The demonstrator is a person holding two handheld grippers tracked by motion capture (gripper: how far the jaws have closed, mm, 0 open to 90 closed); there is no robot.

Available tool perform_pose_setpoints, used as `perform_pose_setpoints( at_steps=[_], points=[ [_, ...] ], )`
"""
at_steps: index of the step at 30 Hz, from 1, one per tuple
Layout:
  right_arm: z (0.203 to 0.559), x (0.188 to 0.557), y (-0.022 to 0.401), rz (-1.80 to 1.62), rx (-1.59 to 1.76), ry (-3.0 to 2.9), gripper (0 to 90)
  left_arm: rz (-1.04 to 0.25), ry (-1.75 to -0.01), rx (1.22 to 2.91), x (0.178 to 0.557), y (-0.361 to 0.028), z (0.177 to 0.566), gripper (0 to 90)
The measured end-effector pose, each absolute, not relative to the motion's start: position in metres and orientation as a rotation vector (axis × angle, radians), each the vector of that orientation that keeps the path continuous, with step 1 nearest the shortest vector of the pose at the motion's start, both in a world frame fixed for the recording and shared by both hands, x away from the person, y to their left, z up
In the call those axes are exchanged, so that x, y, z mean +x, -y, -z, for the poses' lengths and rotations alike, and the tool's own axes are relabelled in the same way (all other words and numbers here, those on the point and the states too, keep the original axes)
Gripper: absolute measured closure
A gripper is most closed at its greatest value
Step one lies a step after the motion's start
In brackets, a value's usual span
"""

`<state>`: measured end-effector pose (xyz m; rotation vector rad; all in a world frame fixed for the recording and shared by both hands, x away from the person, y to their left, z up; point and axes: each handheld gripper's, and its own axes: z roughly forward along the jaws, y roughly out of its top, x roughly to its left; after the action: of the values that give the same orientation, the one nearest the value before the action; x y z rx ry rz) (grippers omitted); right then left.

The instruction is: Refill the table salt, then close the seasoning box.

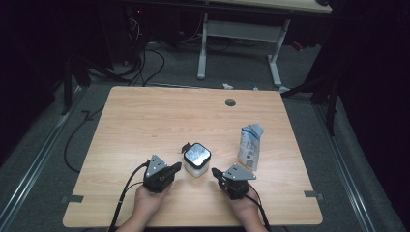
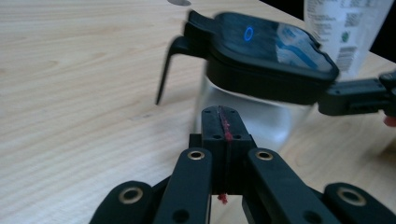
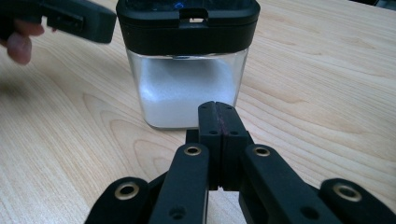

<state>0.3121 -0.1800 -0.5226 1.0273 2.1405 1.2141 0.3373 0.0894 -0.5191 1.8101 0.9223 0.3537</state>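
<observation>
Both claws pressed together, empty, left claw (image 1: 176,167) and right claw (image 1: 216,172) flanking clear square black-lidded jar (image 1: 197,159) on bench (image 1: 145,121).

Bare table (image 1: 145,121) lies open left and beyond; the container (image 1: 197,159) and carton (image 1: 250,145) block the right.

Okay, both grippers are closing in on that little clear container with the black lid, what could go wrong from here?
Both the left gripper and the right gripper are shut, flanking the container of white powder. Closed jaws can only push, so a nudge might slide or tip it. The lid's tab sticks out and could snag. The carton beside it stands upright, so a shove that way may topple it.
</observation>
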Motion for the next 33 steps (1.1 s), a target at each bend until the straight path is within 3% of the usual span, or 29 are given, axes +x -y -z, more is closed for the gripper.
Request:
perform_pose_setpoints(
  at_steps=[33],
  points=[
    [0.523,0.314,0.191,-1.178,1.077,-2.096,90.0,-0.36,-0.986,1.8,0.391,-0.063,0.518,90.0]
  ],
)
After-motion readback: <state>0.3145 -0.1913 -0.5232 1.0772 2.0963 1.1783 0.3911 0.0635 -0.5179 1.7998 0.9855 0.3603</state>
